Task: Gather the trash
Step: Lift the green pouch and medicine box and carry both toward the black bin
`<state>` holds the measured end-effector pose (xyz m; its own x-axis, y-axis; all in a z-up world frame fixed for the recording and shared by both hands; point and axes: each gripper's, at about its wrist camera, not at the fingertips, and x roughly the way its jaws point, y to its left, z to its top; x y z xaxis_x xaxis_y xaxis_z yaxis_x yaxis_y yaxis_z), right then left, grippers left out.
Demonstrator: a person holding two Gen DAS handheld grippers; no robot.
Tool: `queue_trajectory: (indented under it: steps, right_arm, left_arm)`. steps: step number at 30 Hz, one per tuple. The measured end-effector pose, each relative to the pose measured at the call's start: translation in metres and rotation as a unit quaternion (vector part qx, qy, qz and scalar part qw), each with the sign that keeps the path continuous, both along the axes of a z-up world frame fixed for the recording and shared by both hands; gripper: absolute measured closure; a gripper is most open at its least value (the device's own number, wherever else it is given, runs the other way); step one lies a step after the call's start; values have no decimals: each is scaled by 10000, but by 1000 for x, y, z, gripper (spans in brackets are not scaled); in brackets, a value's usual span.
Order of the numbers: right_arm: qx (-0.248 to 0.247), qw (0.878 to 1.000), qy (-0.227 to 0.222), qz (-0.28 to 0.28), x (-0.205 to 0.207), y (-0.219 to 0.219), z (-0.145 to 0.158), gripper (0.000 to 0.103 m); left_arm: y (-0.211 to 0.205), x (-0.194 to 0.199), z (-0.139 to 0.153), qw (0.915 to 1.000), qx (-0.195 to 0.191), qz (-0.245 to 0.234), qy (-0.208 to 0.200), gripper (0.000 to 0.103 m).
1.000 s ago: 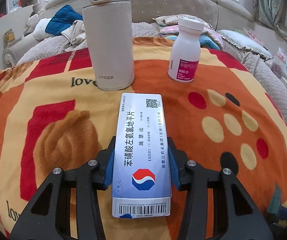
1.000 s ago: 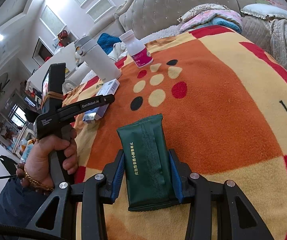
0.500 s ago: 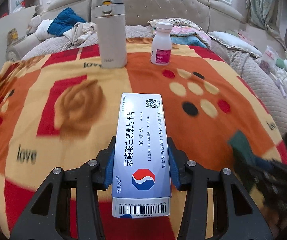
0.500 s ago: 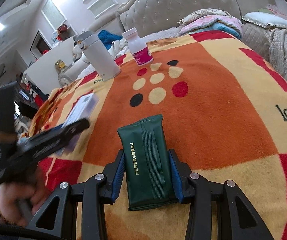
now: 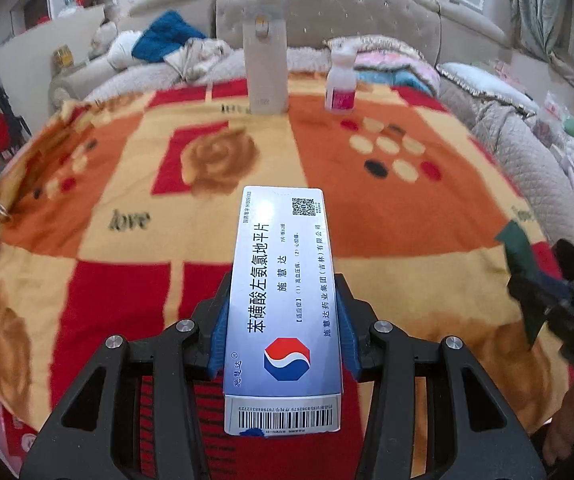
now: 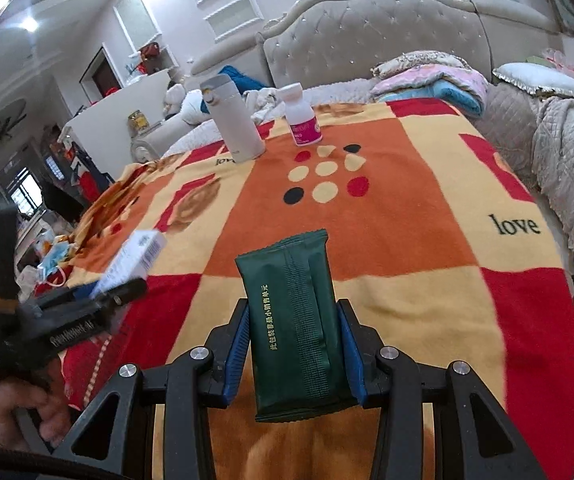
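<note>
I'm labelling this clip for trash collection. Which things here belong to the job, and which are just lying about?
In the job:
- medicine box, gripped in the left claw
- green packet, gripped in the right claw

Lying about:
- white flask, upright on the blanket
- pill bottle, upright beside it
- folded bedding by the headboard

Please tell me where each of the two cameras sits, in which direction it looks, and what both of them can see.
Left wrist: on the left gripper, looking along the medicine box across the blanket to the headboard; right gripper at right.
Right wrist: on the right gripper, looking along the green packet the same way; left gripper and a hand at left.
Shared: thermos, pill bottle.
</note>
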<state>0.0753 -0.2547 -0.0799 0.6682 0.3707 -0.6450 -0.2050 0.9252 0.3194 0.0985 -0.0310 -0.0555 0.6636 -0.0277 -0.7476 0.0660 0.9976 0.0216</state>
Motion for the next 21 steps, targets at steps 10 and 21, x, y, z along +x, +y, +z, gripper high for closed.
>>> queue_trajectory:
  steps: [10, 21]
  right_arm:
    - [-101, 9990, -330, -271, -26, -42, 11, 63]
    - [-35, 9925, -581, -1077, -68, -118, 17, 63]
  left_arm:
    - [-54, 6, 8, 9990, 222, -231, -319, 60]
    - [-136, 15, -12, 9953, 331, -862, -295, 60]
